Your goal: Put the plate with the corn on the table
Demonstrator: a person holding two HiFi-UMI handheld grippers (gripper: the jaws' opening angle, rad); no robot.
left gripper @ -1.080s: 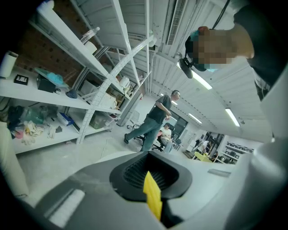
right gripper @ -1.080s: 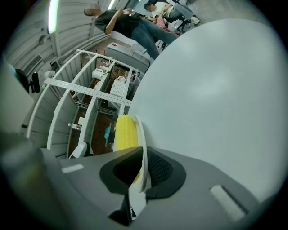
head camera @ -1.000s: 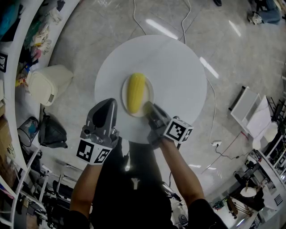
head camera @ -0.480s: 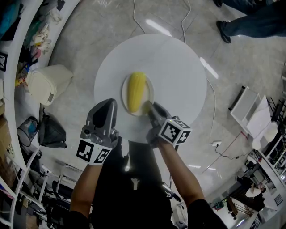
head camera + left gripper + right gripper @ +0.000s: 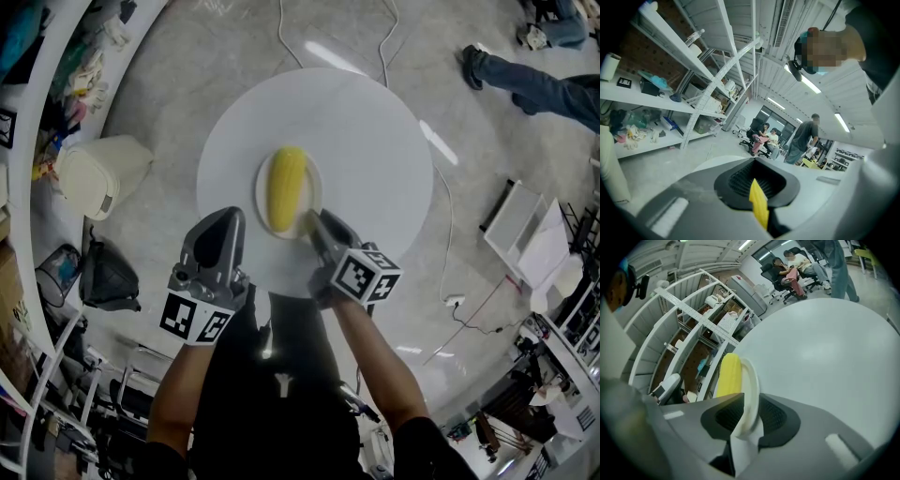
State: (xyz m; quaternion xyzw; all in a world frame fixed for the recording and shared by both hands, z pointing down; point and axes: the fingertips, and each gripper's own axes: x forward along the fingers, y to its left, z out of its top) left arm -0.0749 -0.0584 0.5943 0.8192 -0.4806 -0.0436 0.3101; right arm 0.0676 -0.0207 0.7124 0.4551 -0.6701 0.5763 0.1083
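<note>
Since a second earlier, the right gripper [image 5: 310, 224] had turned slightly, so that its marker cube [image 5: 362, 274] sat a little nearer the person's body, and the small white round plate [image 5: 260, 193] with the yellow corn cob [image 5: 286, 187] had drifted a touch farther over the round white table [image 5: 370, 141]. A leg in blue jeans [image 5: 534, 84] had also come into the top right of the head view.

The right gripper's [image 5: 743, 420] jaws were clamped on the near rim of the plate [image 5: 753, 383], one pad on each face of the rim. The corn [image 5: 728, 375] lay lengthwise on the plate, pointing away from the person. From above, plate and corn showed over the left-centre part of the table [image 5: 820, 348]; whether the plate's underside touched the tabletop could not be told.

The left gripper [image 5: 229, 219] hung just left of the plate, at the table's near edge, apart from it. In its own view the left gripper [image 5: 758, 187] had its jaws pressed together with nothing between them, and it looked out towards metal shelving [image 5: 693, 70] and seated people [image 5: 764, 136] across the room.

On the floor left of the table stood a cream lidded bin [image 5: 94, 175], and white cables [image 5: 284, 37] ran beyond the table's far side.
</note>
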